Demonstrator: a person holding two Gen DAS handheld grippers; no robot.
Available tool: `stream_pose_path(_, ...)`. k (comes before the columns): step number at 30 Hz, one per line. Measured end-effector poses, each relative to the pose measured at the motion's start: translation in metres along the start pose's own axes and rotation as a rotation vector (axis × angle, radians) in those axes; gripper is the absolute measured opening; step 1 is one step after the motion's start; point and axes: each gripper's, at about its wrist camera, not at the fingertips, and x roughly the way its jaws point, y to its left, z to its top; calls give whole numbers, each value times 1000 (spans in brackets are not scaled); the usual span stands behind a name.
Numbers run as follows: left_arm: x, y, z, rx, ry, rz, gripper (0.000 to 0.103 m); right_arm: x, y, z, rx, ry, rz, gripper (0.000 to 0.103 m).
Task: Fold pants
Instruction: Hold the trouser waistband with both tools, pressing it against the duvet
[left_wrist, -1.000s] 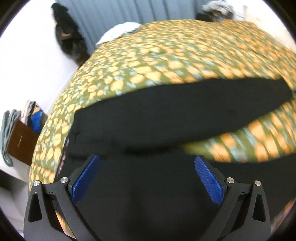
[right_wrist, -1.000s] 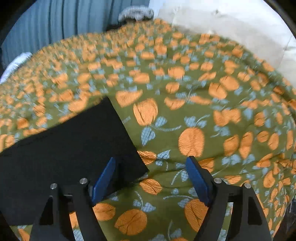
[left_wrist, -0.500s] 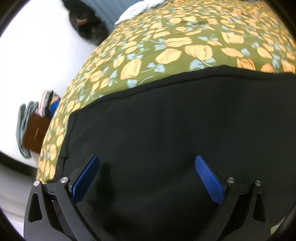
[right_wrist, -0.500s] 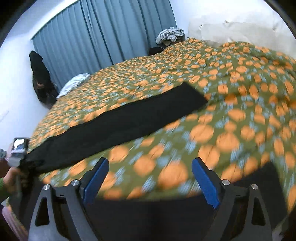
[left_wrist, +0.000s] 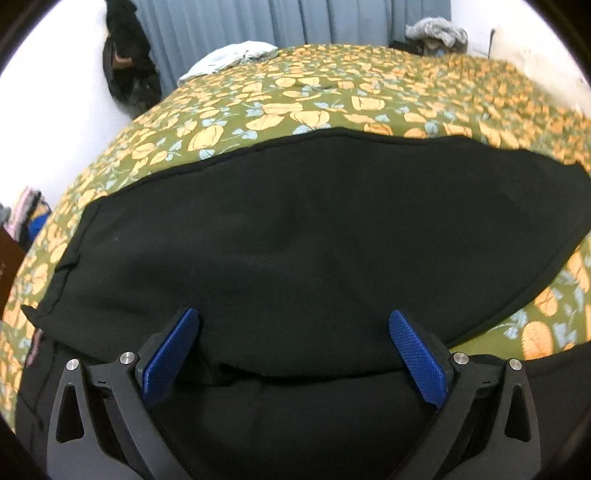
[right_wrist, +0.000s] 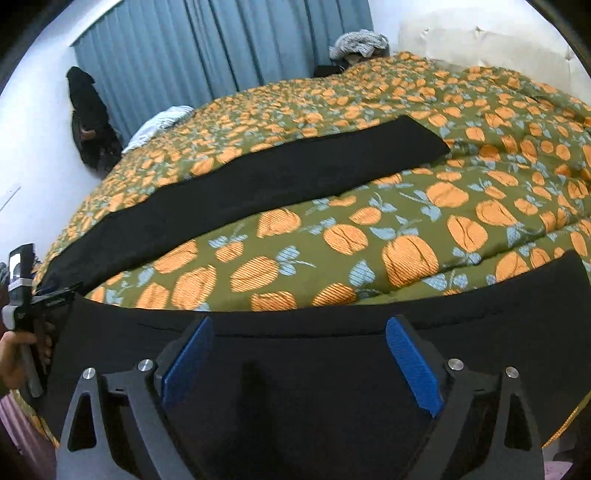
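Pants (left_wrist: 295, 236) now nearer right tool (right_wrist: 299, 354)

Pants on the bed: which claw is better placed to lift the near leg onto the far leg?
Probably the right claw: its jaws are opening over the edge of the near leg, nothing gripped. The left claw sits at the waist end.

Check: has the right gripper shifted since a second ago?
Yes. The right gripper swung from the far cuff end of the black fabric pants across the orange-patterned green bedspread to the near leg's edge; jaws opening, empty.
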Motion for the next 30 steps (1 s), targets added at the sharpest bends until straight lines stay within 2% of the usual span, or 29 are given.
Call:
stream_pose_path(3,2,-7,0,23,-2,30,103,4,-6,-2,20,21,-15,94)
stream_pose_path(7,-1,-7,-4,23,-5,31,103,17,-9,-5,32,75,-43,94)
stream_pose_path(14,0,-5,-3,22,-6,29,103,25,-6,-9,4,87,-61,99)
stream_pose_path(30,0,-5,-3,22,-5,29,103,23,-6,-16,10,76,-54,100)
